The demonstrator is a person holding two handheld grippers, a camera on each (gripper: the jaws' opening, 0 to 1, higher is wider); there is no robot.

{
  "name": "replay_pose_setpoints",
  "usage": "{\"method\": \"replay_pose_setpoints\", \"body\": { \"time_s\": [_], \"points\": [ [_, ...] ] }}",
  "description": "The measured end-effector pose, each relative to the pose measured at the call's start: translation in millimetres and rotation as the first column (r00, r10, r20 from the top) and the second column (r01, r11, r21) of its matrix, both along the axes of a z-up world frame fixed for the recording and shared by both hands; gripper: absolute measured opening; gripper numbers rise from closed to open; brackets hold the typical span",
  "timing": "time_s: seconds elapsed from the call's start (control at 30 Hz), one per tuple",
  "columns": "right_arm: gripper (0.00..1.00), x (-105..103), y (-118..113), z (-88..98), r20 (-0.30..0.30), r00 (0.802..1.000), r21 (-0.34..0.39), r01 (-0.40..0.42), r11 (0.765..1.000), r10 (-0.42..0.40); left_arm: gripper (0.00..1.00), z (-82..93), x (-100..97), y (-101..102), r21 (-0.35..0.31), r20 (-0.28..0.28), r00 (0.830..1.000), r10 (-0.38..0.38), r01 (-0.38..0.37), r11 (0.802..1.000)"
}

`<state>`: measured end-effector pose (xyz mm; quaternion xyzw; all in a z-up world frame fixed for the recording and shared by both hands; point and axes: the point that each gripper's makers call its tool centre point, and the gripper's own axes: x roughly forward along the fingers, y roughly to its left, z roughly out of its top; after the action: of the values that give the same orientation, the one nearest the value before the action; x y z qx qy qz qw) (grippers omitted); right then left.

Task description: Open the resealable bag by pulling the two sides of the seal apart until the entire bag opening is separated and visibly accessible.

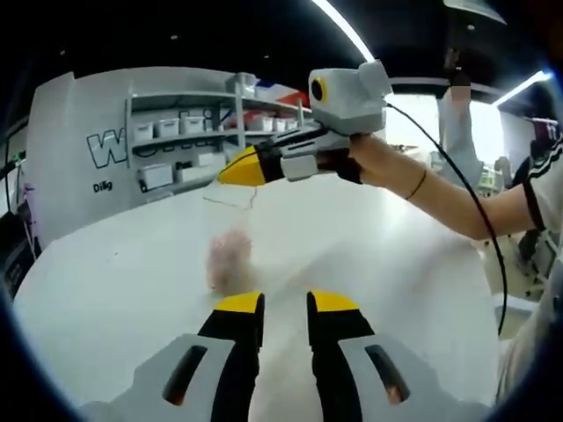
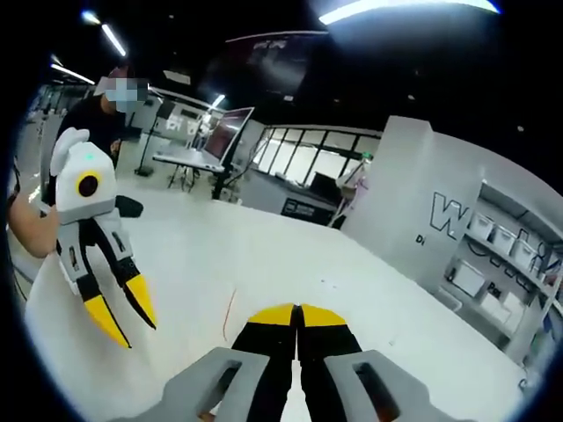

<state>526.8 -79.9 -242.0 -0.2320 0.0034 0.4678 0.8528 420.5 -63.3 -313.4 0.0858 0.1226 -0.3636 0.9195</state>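
In the left gripper view, the left gripper (image 1: 286, 303) rises from the bottom with its two yellow-tipped black jaws standing apart, a clear gap of white table between them, and nothing held. Just beyond its tips, a clear resealable bag (image 1: 230, 251) hangs upright over the white table (image 1: 114, 281); its plastic is so transparent that the upper part is hard to make out, while a blurred pinkish mass sits in its lower part. A thin reddish line along the bag's top edge marks the seal, and that top edge runs up to the yellow tips of the right gripper (image 1: 242, 167), which comes in from the right, held by a person's hand (image 1: 374, 158), and appears clamped on the bag's top. In the right gripper view, the right gripper (image 2: 296, 313) shows its yellow tips pressed together, with a faint reddish line (image 2: 229, 315) of the bag's seal just to their left; the bag itself is barely discernible there against the table. The left gripper (image 2: 121, 315) appears at the left with its jaws spread. Behind the table stands a grey wall with shelves (image 1: 189, 132) holding white bins.
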Motion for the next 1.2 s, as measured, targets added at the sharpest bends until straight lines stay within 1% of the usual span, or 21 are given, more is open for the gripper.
{"method": "replay_pose_setpoints", "body": {
  "time_s": [0.3, 0.43, 0.63, 0.83, 1.03, 1.2],
  "points": [
    [0.00, 22, 8, 1.6, -0.002, 1.000, 0.006, 0.010, 1.000, -0.010, 0.21, 0.2, 1.0, 2, -0.001, 0.000, 1.000, 0.007, -0.007, 1.000],
    [0.00, 31, 9, -0.7, -0.003, 1.000, 0.006, 0.019, 1.000, -0.019, 0.21, -0.1, 1.2, 2, 0.000, -0.001, 1.000, 0.009, -0.009, 1.000],
    [0.00, 45, 12, -0.6, -0.015, 0.999, 0.018, 0.034, 0.999, -0.033, 0.21, -2.0, 1.7, 3, 0.003, -0.009, 1.000, 0.012, -0.012, 1.000],
    [0.00, 52, 13, 1.6, -0.014, 0.999, 0.028, 0.040, 0.999, -0.040, 0.21, -1.6, 1.5, 3, 0.002, -0.007, 1.000, 0.012, -0.012, 1.000],
    [0.00, 55, 13, -4.6, -0.025, 0.999, 0.018, 0.036, 0.999, -0.036, 0.20, -4.6, 0.5, 2, 0.014, -0.014, 1.000, 0.007, -0.006, 1.000],
    [0.00, 60, 12, -3.2, -0.025, 0.999, 0.021, 0.041, 0.999, -0.041, 0.20, -5.0, 0.7, 2, 0.015, -0.015, 1.000, 0.007, -0.007, 1.000]
  ]
}}
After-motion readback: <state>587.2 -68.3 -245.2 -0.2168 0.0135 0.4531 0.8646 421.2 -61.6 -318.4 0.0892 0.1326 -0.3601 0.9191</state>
